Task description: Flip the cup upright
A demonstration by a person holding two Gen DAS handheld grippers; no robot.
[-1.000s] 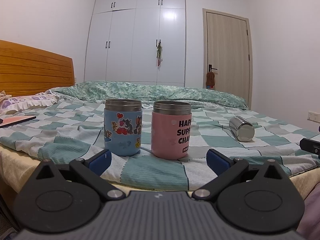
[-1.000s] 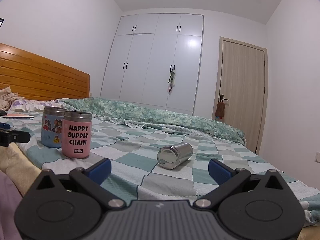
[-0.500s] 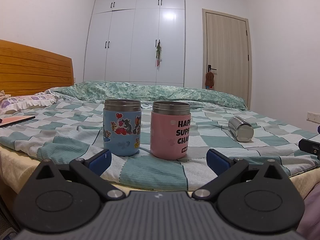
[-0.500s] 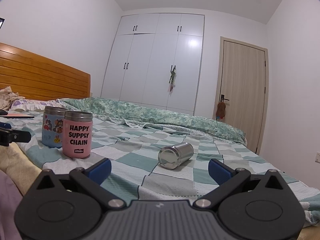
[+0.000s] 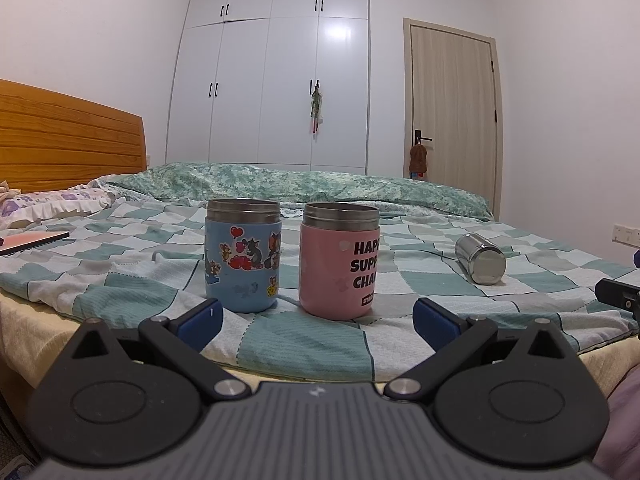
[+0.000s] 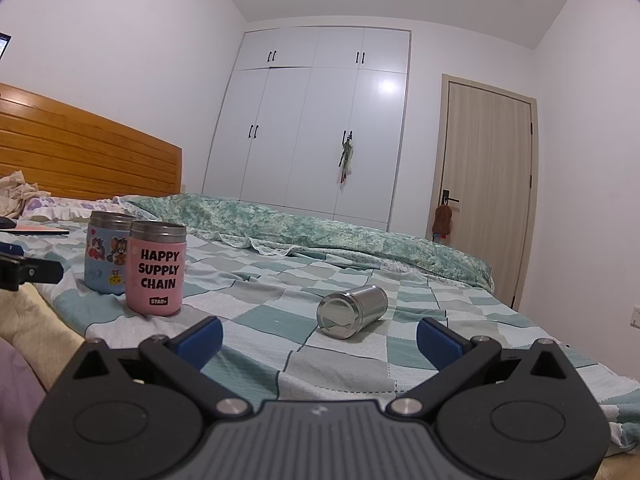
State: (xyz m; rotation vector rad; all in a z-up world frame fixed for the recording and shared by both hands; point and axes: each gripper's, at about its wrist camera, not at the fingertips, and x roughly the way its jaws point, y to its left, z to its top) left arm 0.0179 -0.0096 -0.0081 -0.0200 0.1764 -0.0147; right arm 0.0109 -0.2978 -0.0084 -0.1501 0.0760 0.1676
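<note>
A bare steel cup (image 6: 351, 310) lies on its side on the checked bedspread, its closed base toward my right gripper; it also shows far right in the left wrist view (image 5: 480, 258). My right gripper (image 6: 318, 338) is open and empty, just short of it at the bed's edge. A pink cup (image 5: 339, 266) and a blue cartoon cup (image 5: 242, 254) stand upright side by side in front of my left gripper (image 5: 316, 318), which is open and empty. Both cups also show at the left of the right wrist view, the pink cup (image 6: 156, 268) and the blue cup (image 6: 103, 258).
The bed's front edge (image 5: 304, 372) runs below both grippers. A rolled green quilt (image 6: 320, 232) lies across the far side. A flat pink-and-black item (image 5: 32, 240) lies at the left near the pillow. A wooden headboard (image 5: 68, 140) stands left; wardrobe and door stand behind.
Both grippers have edged very slightly; the cups have not moved and both grippers stay open.
</note>
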